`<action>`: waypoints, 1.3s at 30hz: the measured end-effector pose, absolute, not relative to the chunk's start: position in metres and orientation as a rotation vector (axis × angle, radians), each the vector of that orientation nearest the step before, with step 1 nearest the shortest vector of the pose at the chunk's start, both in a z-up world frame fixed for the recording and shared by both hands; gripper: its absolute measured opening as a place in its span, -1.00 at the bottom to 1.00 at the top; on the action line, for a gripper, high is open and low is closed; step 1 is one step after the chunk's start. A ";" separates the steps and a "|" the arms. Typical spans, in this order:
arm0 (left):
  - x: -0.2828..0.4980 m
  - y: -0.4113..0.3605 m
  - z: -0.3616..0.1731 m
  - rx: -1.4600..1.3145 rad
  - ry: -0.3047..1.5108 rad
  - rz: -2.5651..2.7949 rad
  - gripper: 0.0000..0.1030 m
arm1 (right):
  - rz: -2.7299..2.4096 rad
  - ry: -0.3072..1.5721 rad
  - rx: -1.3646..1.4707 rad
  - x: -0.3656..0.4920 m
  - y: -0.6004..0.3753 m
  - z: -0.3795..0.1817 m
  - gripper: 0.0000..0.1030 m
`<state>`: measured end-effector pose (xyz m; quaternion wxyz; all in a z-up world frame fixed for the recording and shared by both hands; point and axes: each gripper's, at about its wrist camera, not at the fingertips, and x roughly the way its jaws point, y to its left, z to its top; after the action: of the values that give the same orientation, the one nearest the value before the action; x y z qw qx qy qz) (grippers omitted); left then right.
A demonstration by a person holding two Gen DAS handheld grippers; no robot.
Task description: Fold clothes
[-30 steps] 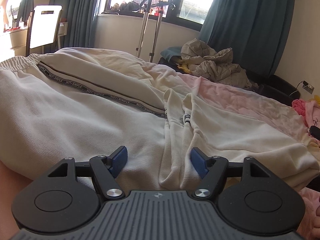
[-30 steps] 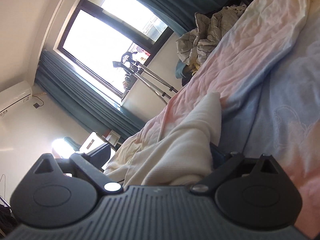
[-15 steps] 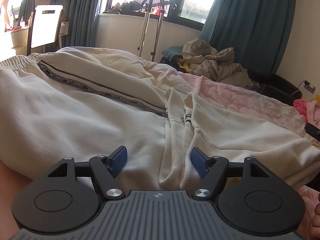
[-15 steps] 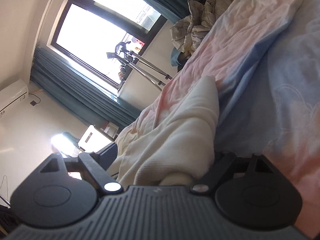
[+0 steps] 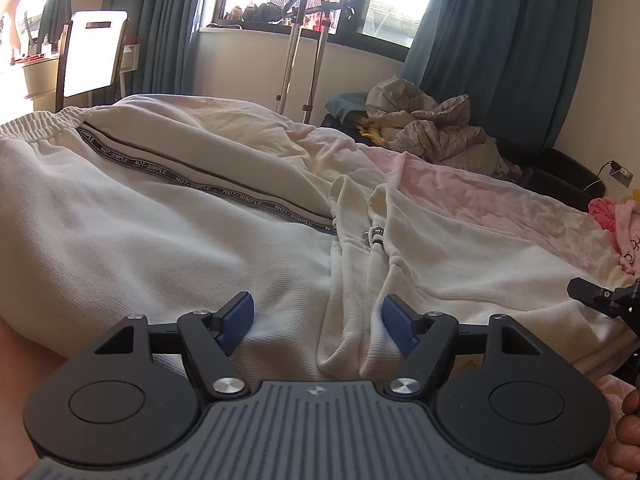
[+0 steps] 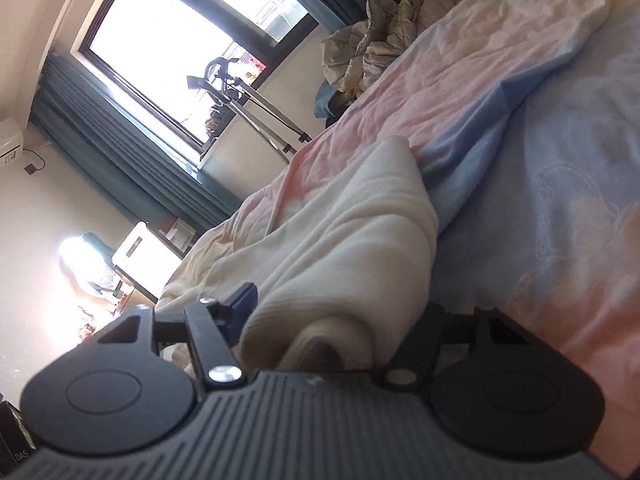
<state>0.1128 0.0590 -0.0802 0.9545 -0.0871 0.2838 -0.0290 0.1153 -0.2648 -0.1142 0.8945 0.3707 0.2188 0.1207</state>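
Cream trousers point(image 5: 168, 240) with a dark lettered side stripe lie spread across the bed, waistband at the far left. My left gripper point(image 5: 319, 320) hovers open just over their near edge, and a bunched ridge of cloth runs up between its blue pads point(image 5: 238, 316). In the right wrist view the trousers' leg end point(image 6: 360, 248) is a thick folded roll lying between the jaws of my right gripper point(image 6: 332, 312), which are closing on it. Its left pad point(image 6: 245, 300) stands right at the cloth; the other is hidden behind the roll. One of its black fingers point(image 5: 588, 290) shows at the left view's right edge.
A pink and blue sheet point(image 6: 560, 200) covers the bed. Beyond the bed's far side lie a crumpled beige heap point(image 5: 432, 128) and a black box point(image 5: 560, 172). A metal stand point(image 5: 304, 60) rises before the window, and a white chair point(image 5: 96, 56) is at the far left. Pink cloth point(image 5: 616, 220) lies at right.
My right gripper's jaws have narrowed around the trouser leg end and the gripper has rolled a little. Its finger has come into the left view. My left gripper has not moved.
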 end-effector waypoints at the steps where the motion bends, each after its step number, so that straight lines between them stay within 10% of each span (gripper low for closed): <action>1: 0.113 0.059 -0.080 -0.178 0.576 -0.059 0.47 | 0.253 0.448 0.782 0.115 -0.266 -0.115 0.25; 5: 0.113 0.059 -0.081 -0.173 0.576 -0.060 0.47 | 0.254 0.490 0.896 0.124 -0.274 -0.133 0.25; 13: 0.108 0.055 -0.075 -0.144 0.533 -0.078 0.50 | 0.110 0.510 0.836 0.125 -0.268 -0.113 -0.57; 39: 0.121 -0.067 -0.066 0.105 0.519 -0.175 0.48 | -0.126 0.243 0.792 0.059 -0.336 -0.027 -0.65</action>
<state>0.1206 -0.0669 -0.0658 0.9613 0.0517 0.2563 -0.0866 0.0591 -0.3355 -0.0267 0.9136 0.3844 0.1179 -0.0610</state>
